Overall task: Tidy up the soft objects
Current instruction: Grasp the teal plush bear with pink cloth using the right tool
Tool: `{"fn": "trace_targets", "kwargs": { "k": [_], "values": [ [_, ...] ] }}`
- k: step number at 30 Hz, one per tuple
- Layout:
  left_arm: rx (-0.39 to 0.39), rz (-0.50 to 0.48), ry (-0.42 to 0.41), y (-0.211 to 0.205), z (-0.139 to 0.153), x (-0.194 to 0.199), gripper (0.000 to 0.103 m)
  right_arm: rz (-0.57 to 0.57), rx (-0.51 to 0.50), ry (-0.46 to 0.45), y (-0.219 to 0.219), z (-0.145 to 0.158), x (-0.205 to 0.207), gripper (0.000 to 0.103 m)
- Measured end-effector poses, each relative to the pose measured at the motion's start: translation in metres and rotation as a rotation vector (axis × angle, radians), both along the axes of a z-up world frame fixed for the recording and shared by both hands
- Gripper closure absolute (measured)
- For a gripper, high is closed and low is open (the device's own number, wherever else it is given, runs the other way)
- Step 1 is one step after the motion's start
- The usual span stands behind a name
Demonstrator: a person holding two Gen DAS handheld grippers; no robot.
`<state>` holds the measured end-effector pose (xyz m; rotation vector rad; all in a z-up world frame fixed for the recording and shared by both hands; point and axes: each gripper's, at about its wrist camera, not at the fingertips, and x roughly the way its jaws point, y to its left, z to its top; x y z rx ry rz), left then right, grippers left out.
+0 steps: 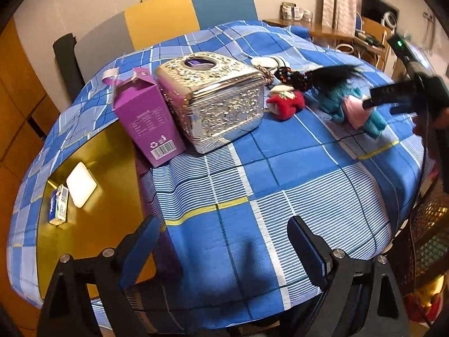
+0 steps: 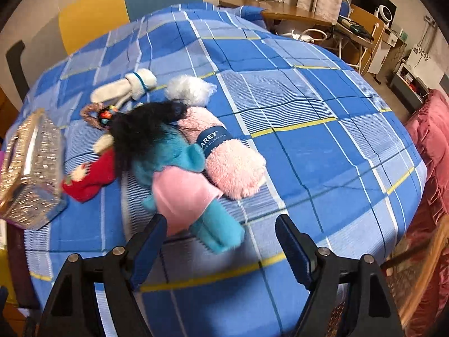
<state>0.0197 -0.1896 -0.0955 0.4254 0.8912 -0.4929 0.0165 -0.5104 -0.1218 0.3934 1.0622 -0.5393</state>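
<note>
On the blue plaid cloth point(image 2: 308, 90) lies a teal doll point(image 2: 174, 165) with black hair and a pink dress. A pink rolled dishcloth point(image 2: 227, 160) rests against it. A red plush point(image 2: 89, 179), a white plush point(image 2: 132, 84) and a white fluffy ball point(image 2: 190, 87) lie around them. My right gripper point(image 2: 221, 241) is open just in front of the doll, whose teal leg reaches between the fingertips without touching the pads. My left gripper point(image 1: 224, 241) is open over bare cloth. In the left wrist view the doll point(image 1: 350, 106) and red plush point(image 1: 286, 104) lie far right, and a blurred right finger point(image 1: 390, 97) hangs over the doll.
An ornate silver tissue box point(image 1: 213, 98) and a purple carton point(image 1: 146, 118) stand left of the toys. A beaded ring point(image 2: 98, 115) lies by the doll's hair. A small blue box point(image 1: 57, 205) sits on bare yellow tabletop. A woven basket point(image 1: 432, 224) stands at the right edge.
</note>
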Motion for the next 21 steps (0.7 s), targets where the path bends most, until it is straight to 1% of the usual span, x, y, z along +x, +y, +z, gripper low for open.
{"fn": "trace_targets", "kwargs": {
  "k": [2, 4, 5, 8, 9, 11, 12, 14, 15, 16, 18, 19, 21],
  "values": [
    [0.017, -0.001, 0.000, -0.005, -0.002, 0.001, 0.010, 0.013, 0.012, -0.027, -0.002, -0.003, 0.008, 0.022],
    [0.029, 0.001, 0.005, -0.010, -0.004, 0.003, 0.010, 0.061, 0.014, -0.079, 0.000, -0.003, 0.017, 0.022],
    [0.032, 0.001, 0.008, -0.012, -0.005, 0.004, 0.010, 0.083, 0.005, -0.083, 0.003, -0.004, 0.021, 0.022],
    [0.055, 0.001, 0.005, -0.022, -0.008, 0.008, 0.010, 0.160, -0.074, -0.048, 0.012, -0.009, 0.041, 0.022],
    [0.060, -0.001, 0.000, -0.025, -0.008, 0.008, 0.010, 0.195, -0.091, -0.035, 0.015, -0.012, 0.048, 0.024],
    [0.070, -0.004, -0.011, -0.032, -0.007, 0.010, 0.010, 0.258, -0.110, -0.016, 0.023, -0.018, 0.057, 0.034],
    [0.071, -0.006, -0.014, -0.036, -0.006, 0.010, 0.010, 0.275, -0.125, 0.002, 0.026, -0.022, 0.060, 0.042],
    [0.068, -0.014, -0.020, -0.042, -0.006, 0.011, 0.010, 0.292, -0.148, 0.053, 0.030, -0.032, 0.065, 0.050],
    [0.071, -0.017, -0.023, -0.046, -0.006, 0.011, 0.010, 0.302, -0.181, 0.084, 0.033, -0.036, 0.067, 0.056],
    [0.074, -0.021, -0.027, -0.050, -0.006, 0.011, 0.010, 0.308, -0.192, 0.092, 0.034, -0.038, 0.067, 0.058],
    [0.078, -0.032, -0.032, -0.058, -0.006, 0.012, 0.010, 0.305, -0.175, 0.076, 0.031, -0.038, 0.063, 0.062],
    [0.083, -0.036, -0.037, -0.062, -0.007, 0.012, 0.010, 0.284, -0.146, 0.060, 0.027, -0.036, 0.061, 0.065],
    [0.088, -0.047, -0.043, -0.069, -0.007, 0.012, 0.010, 0.252, -0.089, 0.024, 0.019, -0.034, 0.055, 0.066]
  ]
}}
